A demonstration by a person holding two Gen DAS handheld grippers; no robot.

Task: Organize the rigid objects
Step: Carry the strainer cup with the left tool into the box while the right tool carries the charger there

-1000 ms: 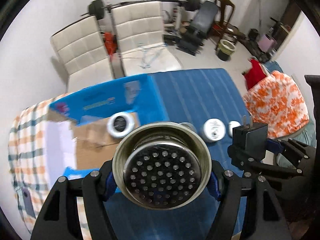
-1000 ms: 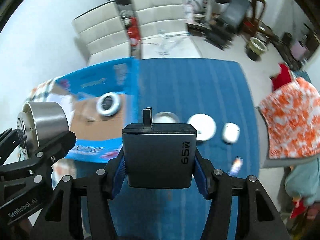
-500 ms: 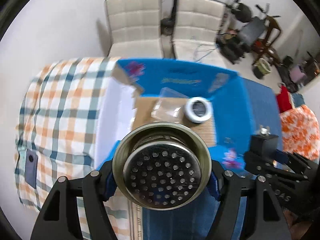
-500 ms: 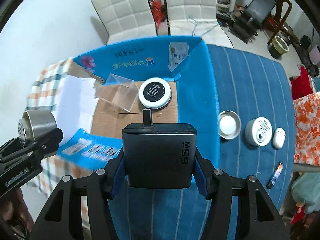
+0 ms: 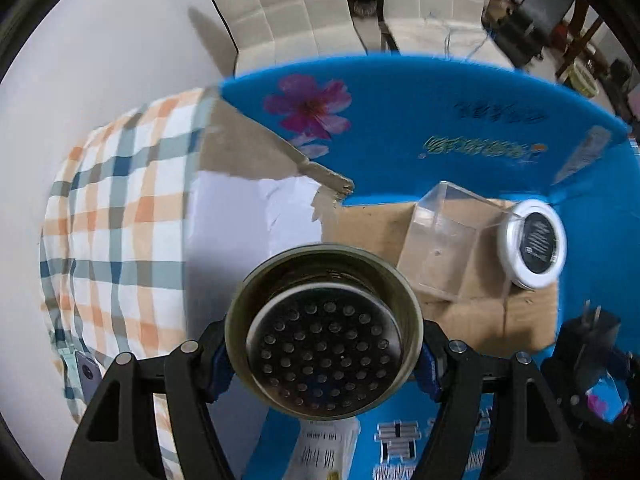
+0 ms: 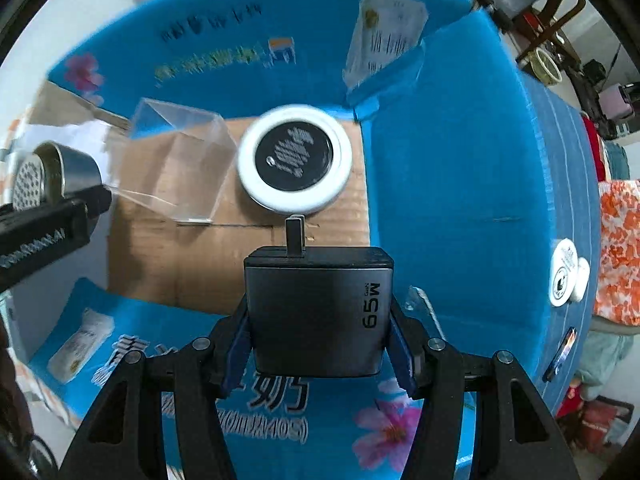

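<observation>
**Two loads over the open box**

Both my hands have swung from the blue table over to the open cardboard box and come down toward it — a second ago the box sat ahead of me; now its brown floor fills both views.

My left gripper [image 5: 323, 360] pinches the steel strainer cup [image 5: 324, 332] by its sides, perforated bottom facing the camera, above the box's left edge where the floor meets the torn flap. My right gripper [image 6: 318, 322] pinches the black 65W charger [image 6: 318, 312], prongs pointing ahead, over the near middle of the cardboard box [image 6: 240, 248]. Already on the floor: a clear plastic cube [image 6: 176, 168] toward the far left corner, and a white round tin with a black label [image 6: 294, 160] just beside it, along the far wall.

Risks, as I judge them — the cup hangs close to the left edge, so letting go here could tip it onto the flap or out onto the checked cloth [image 5: 116, 240]. The charger's prongs point at the tin; pushing on forward could knock it into the cube. My two tongs are also near each other and could clash.
</observation>
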